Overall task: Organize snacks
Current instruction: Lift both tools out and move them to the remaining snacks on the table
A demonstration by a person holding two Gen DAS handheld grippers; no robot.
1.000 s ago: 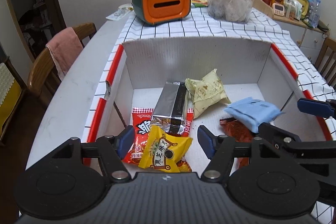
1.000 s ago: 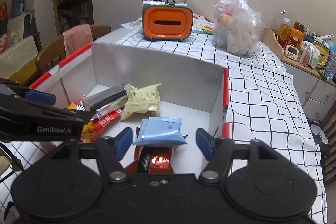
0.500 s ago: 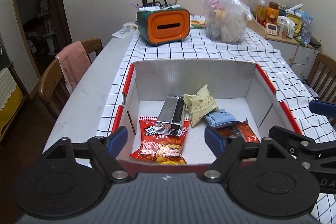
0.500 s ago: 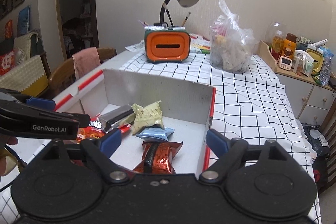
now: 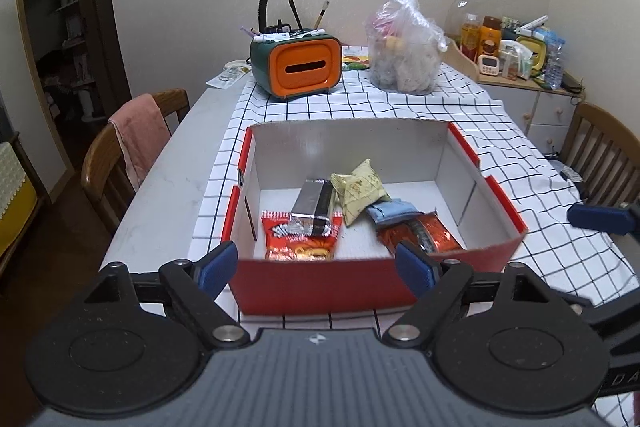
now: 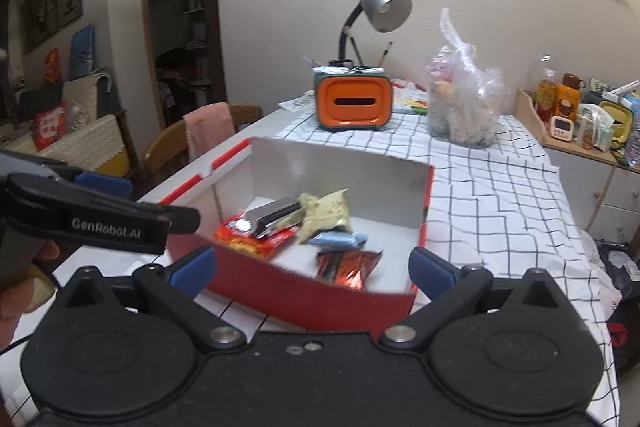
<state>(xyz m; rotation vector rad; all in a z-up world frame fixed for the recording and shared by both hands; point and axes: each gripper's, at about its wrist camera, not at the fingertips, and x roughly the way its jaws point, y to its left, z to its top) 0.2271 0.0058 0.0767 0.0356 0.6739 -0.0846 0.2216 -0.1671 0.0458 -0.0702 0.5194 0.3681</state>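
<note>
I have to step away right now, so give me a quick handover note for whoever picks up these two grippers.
Left gripper: open, empty, jaws just widened.
Right gripper: open, empty, jaws just widened.
Both hover at the near wall of the red box.
Done: silver bar, red noodle packet, pale green packet, blue packet and dark red packet lie inside.
Left: no loose snacks visible; the tied plastic bag is untouched.

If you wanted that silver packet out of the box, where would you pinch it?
Probably across its long sides, coming from above. The silver packet lies on top of the red snack bag inside the box, so its sides look free, while the box walls block a level approach. The pale green pouch crowds its right side.
</note>
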